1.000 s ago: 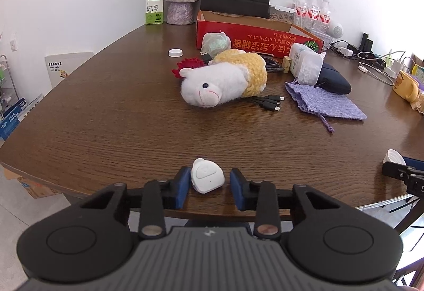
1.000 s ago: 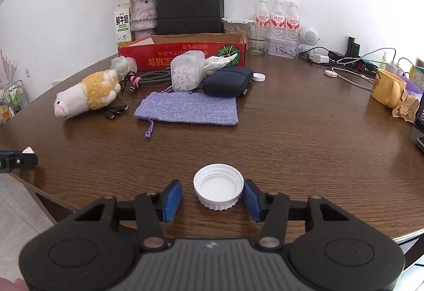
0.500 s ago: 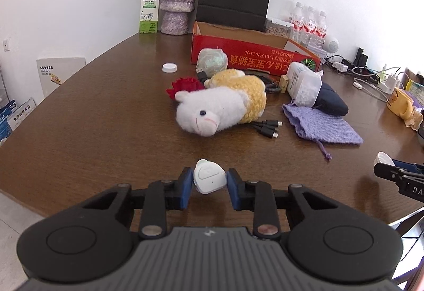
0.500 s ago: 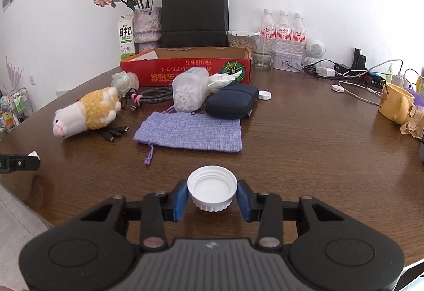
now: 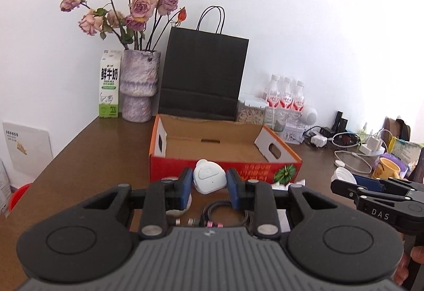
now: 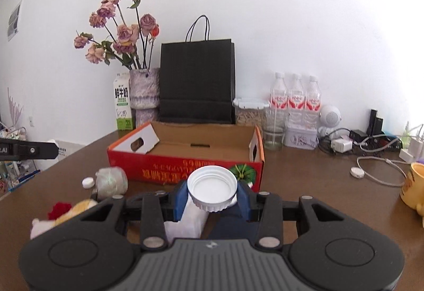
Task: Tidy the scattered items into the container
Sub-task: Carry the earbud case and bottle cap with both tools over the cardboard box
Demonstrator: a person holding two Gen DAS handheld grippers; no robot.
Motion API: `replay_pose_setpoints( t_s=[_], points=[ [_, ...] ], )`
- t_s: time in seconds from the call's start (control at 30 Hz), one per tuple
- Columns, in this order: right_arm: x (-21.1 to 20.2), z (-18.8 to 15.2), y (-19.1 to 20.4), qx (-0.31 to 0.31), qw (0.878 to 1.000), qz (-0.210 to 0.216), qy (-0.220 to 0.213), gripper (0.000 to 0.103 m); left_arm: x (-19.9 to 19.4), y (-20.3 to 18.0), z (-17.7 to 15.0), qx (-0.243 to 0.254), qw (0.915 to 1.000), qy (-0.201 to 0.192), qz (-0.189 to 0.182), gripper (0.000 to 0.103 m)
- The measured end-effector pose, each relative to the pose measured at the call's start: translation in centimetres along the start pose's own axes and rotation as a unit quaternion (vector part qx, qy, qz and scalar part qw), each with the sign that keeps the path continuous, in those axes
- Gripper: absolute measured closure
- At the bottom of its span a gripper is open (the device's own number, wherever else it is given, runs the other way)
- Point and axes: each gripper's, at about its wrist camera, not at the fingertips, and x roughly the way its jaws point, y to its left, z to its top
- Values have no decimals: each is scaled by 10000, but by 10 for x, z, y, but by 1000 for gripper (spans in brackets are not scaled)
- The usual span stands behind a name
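My left gripper [image 5: 209, 179] is shut on a small white rounded case [image 5: 209, 179], held in the air just short of the red cardboard box [image 5: 225, 150]. The box is open on top with a bare brown floor. My right gripper [image 6: 212, 194] is shut on a white screw cap [image 6: 212, 188], also raised in front of the same box [image 6: 185, 155]. The right gripper with its cap [image 5: 343, 176] shows at the right edge of the left wrist view. Below the right gripper lie a plush sheep [image 6: 63, 214], a wrapped pale bundle [image 6: 111, 181], a small white cap [image 6: 88, 182] and a dark pouch [image 6: 228, 222].
Behind the box stand a black paper bag [image 5: 204, 76], a vase of dried roses [image 5: 139, 84], a milk carton [image 5: 109, 84] and three water bottles [image 6: 295, 102]. Chargers and cables [image 6: 376, 155] and a yellow mug [image 6: 413, 187] crowd the right. A coiled cable [image 5: 225, 208] lies under the left gripper.
Both grippers closed on their items, lifted them off the table and carried them forward toward the red box, tilting up so the box's inside now shows.
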Motion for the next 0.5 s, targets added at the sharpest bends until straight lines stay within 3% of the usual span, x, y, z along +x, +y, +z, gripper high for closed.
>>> replay_pose_setpoints(
  t_s=[0.1, 0.27, 0.4, 0.5],
  points=[
    [47, 31, -3, -4, 10000, 65, 41, 64, 46, 4, 27, -124, 9998, 169, -69, 74],
    [141, 61, -11, -207, 9981, 25, 585, 64, 138, 16, 55, -211, 9960, 863, 103, 74],
    [220, 58, -22, -64, 9883, 113, 1516, 64, 214, 29, 55, -280, 9853, 1658, 300, 74],
    [262, 43, -26, -18, 9813, 50, 1922, 64, 259, 36, 41, -242, 9762, 2081, 562, 74]
  ],
)
